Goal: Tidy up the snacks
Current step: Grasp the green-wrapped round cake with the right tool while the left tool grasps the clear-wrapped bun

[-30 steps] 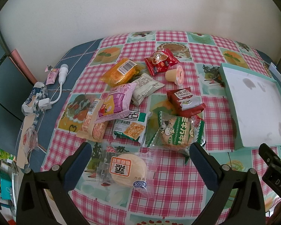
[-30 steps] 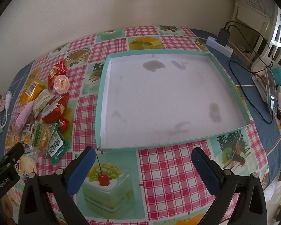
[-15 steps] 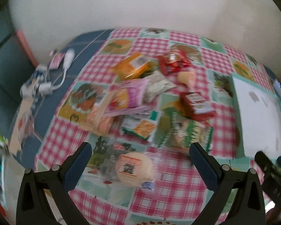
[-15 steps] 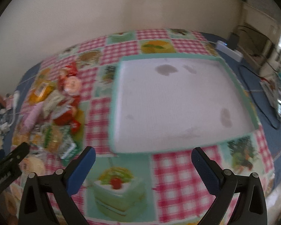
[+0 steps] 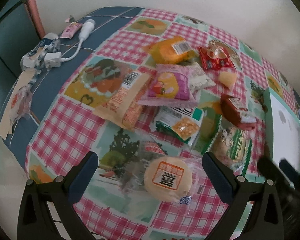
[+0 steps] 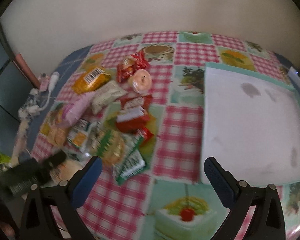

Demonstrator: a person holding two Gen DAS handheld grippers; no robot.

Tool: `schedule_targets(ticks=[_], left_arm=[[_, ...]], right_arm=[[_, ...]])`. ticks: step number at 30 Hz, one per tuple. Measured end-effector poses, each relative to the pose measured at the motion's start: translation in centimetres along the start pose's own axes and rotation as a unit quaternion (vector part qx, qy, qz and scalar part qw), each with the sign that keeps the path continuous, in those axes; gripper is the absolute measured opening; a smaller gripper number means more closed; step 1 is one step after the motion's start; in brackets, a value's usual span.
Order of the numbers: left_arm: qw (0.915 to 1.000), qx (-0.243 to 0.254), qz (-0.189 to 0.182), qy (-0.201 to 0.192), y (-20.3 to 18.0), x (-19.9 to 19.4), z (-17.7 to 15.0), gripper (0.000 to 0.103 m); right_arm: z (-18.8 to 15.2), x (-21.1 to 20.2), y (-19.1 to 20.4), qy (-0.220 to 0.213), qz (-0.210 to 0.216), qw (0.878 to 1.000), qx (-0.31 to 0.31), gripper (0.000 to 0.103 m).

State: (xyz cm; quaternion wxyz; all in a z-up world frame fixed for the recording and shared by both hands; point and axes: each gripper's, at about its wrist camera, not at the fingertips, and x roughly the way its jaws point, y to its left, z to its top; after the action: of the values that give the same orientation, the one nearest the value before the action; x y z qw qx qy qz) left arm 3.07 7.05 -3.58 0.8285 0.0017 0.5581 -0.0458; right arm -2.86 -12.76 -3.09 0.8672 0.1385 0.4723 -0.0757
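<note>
A heap of wrapped snacks lies on the checked tablecloth: a round bun in clear wrap [image 5: 168, 177], a pink packet [image 5: 171, 84], an orange packet [image 5: 170, 49], a green-and-white bun packet [image 5: 233, 146] and a red box [image 5: 237, 111]. My left gripper [image 5: 150, 177] is open and empty, its jaws either side of the round bun and above it. My right gripper [image 6: 153, 182] is open and empty, over the cloth between the snack heap [image 6: 110, 108] and the teal-rimmed white tray [image 6: 248, 120]. The tray holds nothing.
A white cable with plug [image 5: 78, 42], a small pink packet [image 5: 71, 30] and crumpled wrappers [image 5: 41, 52] lie on the blue table part at the left. A wall stands behind the table. The other gripper shows dark and blurred at each view's lower edge.
Both grippers have swung left. The left one has moved down closer to the round bun. The right one now faces the snack heap, with the tray shifted to its right. Both stay open.
</note>
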Motion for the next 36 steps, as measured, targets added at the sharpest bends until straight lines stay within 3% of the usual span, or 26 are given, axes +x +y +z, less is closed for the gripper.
schedule_targets(ticks=[3,13,22,36], left_arm=[[0.9998,0.015,0.0,0.012,-0.7,0.4,-0.4,0.101],[0.9981,0.028,-0.011,0.053,-1.4,2.3,-1.2,0.093],[0.9978,0.022,-0.017,0.06,-0.8,2.6,-1.5,0.093],[0.9974,0.029,-0.009,0.065,-1.4,3.0,-1.4,0.093]], right_arm=[[0.8,0.5,0.2,-0.001,0.027,0.999,0.02,0.102],[2.0,3.4,3.0,0.027,0.051,0.998,0.013,0.098],[1.3,5.7,5.0,0.055,0.04,0.997,-0.022,0.096],[1.0,5.6,2.7,0.077,0.061,0.995,0.008,0.059]])
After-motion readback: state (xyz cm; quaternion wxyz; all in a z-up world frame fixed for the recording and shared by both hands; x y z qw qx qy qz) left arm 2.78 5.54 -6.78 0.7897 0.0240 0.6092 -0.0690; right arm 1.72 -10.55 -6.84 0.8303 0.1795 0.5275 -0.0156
